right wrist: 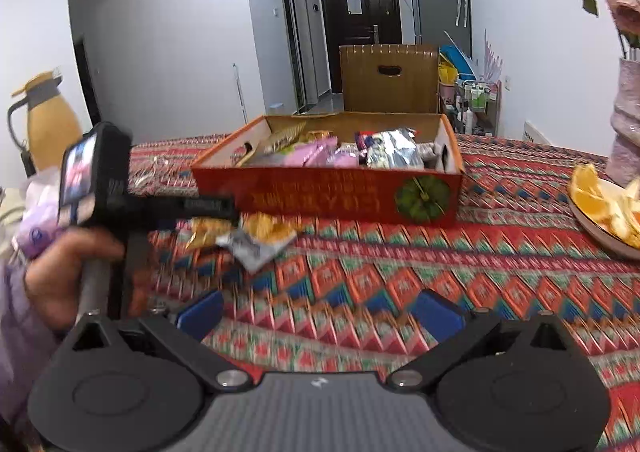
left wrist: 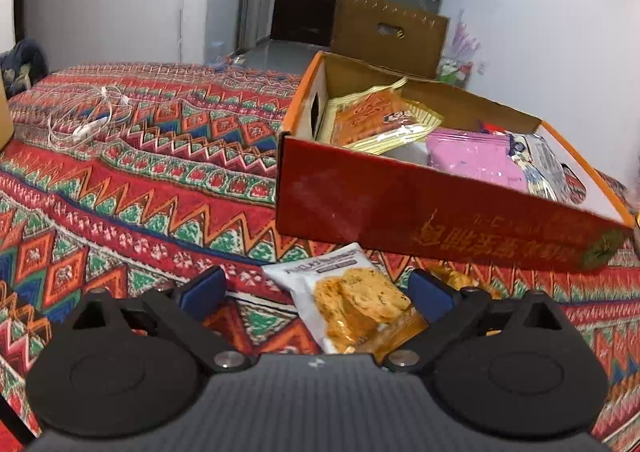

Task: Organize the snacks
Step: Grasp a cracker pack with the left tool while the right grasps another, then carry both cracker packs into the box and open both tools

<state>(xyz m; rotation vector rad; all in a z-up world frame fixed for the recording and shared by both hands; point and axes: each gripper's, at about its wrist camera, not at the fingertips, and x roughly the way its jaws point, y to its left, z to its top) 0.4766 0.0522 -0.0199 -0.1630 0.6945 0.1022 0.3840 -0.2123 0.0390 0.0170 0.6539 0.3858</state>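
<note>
A white packet of biscuits [left wrist: 348,300] lies on the patterned tablecloth, between the wide-apart blue pads of my left gripper [left wrist: 318,290], which is open. An orange-yellow packet [left wrist: 454,280] peeks out behind the right pad. Just beyond stands the red cardboard box [left wrist: 440,212] holding an orange packet [left wrist: 372,116], a pink packet [left wrist: 472,160] and a silver one [left wrist: 540,164]. In the right wrist view my right gripper [right wrist: 318,312] is open over bare cloth. There the left gripper [right wrist: 224,206], held by a hand [right wrist: 60,276], reaches over the same packets [right wrist: 260,236] in front of the box [right wrist: 328,192].
A plate of orange slices [right wrist: 600,236] and a pink vase [right wrist: 628,124] stand at the right table edge. A yellow jug [right wrist: 44,120] is at the far left. White earphone cable [left wrist: 88,120] lies on the cloth. A brown chair back [right wrist: 388,80] rises behind the box.
</note>
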